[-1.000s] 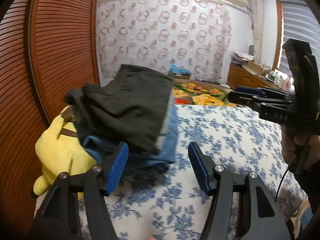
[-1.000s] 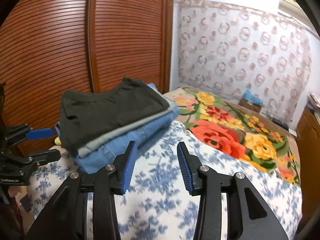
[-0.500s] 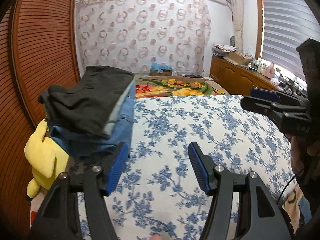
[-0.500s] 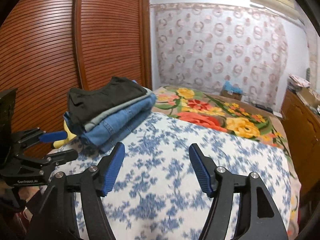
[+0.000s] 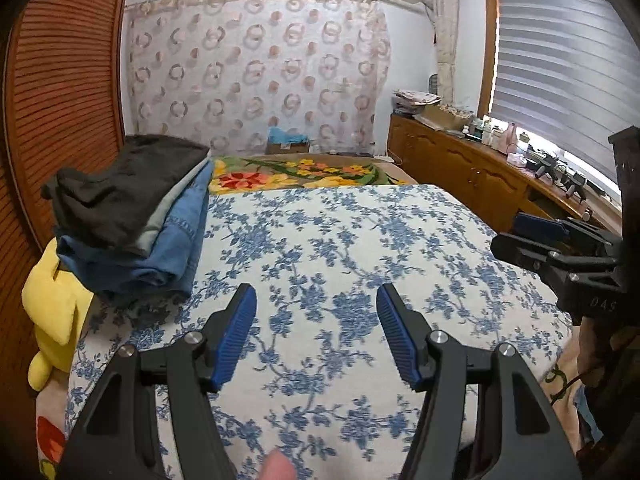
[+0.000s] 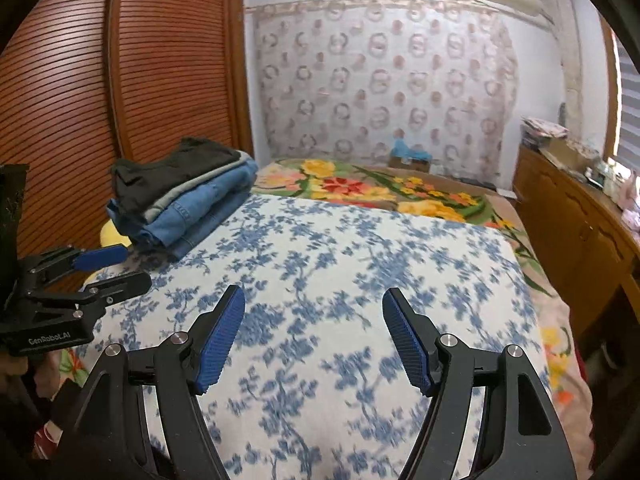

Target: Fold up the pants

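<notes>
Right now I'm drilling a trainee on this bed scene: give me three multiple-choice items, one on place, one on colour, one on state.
1. Where is the stack of folded pants?
A. left side of the bed
B. on the cabinet
C. on the floor

2. Colour of the top garment?
A. red
B. dark grey-black
C. white

3. The right gripper is:
A. shut on denim
B. shut, empty
C. open, empty

Answers: A, it lies on the floral sheet by the wardrobe; B, dark cloth tops the denim; C, its pads stand apart over bare sheet.

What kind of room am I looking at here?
Most likely a home bedroom. A bed with a blue-flowered cover fills the middle, a stack of folded clothes sits at its edge, and a slatted wooden wardrobe stands alongside.
</notes>
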Demonstrator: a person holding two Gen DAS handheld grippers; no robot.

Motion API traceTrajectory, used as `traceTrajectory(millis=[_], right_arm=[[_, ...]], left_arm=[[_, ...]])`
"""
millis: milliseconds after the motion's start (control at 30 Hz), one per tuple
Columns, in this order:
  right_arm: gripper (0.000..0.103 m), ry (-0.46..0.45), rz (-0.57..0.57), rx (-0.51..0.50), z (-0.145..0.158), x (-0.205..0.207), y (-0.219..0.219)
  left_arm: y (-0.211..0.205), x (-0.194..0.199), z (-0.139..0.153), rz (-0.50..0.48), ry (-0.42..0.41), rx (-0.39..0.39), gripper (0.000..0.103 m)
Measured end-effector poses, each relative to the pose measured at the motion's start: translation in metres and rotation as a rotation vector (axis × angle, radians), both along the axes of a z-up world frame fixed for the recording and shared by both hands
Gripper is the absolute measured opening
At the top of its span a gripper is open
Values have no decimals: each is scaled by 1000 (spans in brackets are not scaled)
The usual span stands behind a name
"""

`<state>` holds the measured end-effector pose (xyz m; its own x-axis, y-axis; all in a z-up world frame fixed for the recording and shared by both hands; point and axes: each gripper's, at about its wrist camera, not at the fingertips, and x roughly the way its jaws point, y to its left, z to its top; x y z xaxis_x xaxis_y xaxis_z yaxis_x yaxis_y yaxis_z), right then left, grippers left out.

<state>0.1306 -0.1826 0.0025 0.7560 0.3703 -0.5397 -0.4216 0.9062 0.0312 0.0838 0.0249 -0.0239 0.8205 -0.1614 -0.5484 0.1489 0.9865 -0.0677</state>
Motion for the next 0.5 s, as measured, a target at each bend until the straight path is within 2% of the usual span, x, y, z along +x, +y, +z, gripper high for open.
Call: traceTrajectory(millis=[200,500], right_arm=[[80,5,-36,28,0,-16,-19],[85,-11,-72,47,4,-37,-35]], left_arm=[[-13,-11,15,-27,-30,-22,62],[-24,-18,20,18,-14,11,62]])
